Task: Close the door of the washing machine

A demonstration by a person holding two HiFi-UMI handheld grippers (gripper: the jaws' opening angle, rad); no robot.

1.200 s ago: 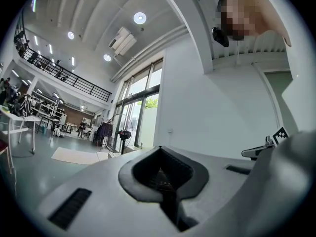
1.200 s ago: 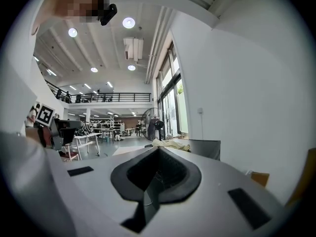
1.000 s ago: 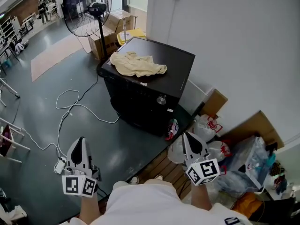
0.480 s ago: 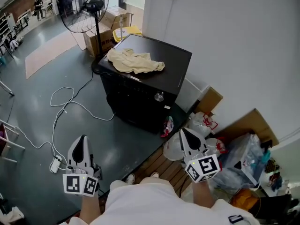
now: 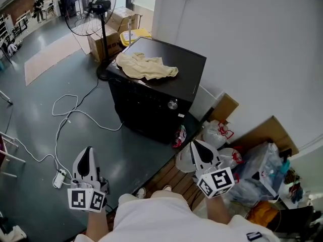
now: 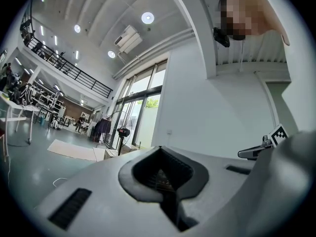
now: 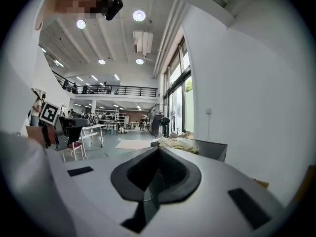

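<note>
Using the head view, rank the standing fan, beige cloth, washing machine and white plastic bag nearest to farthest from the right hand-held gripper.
1. white plastic bag, on the floor just beyond the right hand-held gripper.
2. washing machine, ahead by the wall.
3. beige cloth, on its top.
4. standing fan, beyond it, upper left.

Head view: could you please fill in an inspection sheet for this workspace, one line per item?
Surface: dark grey floor, mostly bare.
Job's things: black washing machine beside the white wall; door state cannot be told from here.
Clutter: beige cloth on the machine's top; plastic bags and cardboard sheets to its right.
Grippers: left hand-held gripper and right hand-held gripper both shut, empty, apart from the machine.
Cables: white cable looping over the floor; power strip near the left gripper.
Surroundings: standing fan and brown boxes behind the machine.
</note>
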